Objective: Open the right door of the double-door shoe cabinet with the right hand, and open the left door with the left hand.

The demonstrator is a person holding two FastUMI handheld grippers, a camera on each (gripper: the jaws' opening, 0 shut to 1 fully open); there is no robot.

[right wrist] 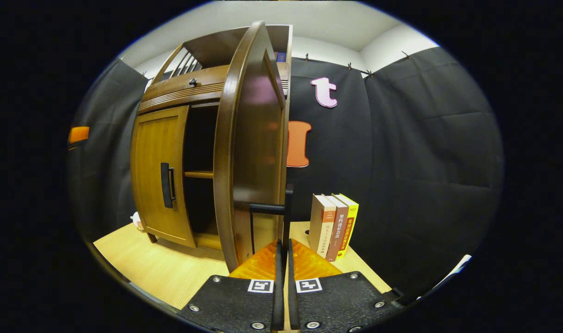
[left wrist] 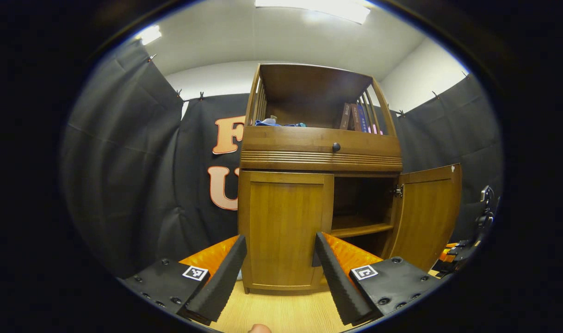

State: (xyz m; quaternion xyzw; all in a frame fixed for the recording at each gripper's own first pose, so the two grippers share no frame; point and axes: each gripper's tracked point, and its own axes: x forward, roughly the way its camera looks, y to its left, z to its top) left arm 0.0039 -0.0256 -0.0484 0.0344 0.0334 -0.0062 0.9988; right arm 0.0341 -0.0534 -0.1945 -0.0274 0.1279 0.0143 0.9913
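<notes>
**Right door open, left door shut**

Your right tool (right wrist: 283,245) is clenched on the right door's (left wrist: 427,215) handle (right wrist: 287,212), door swung wide. Your left tool (left wrist: 281,259) is released, near the closed left door (left wrist: 283,226). The cabinet (left wrist: 320,155) stands on the tabletop (left wrist: 281,312).

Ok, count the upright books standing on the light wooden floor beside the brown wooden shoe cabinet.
3 upright books, side by side right of the brown wooden shoe cabinet in the right gripper view: a beige book, a brown book and a yellow book. More may hide behind the open right door.
</notes>
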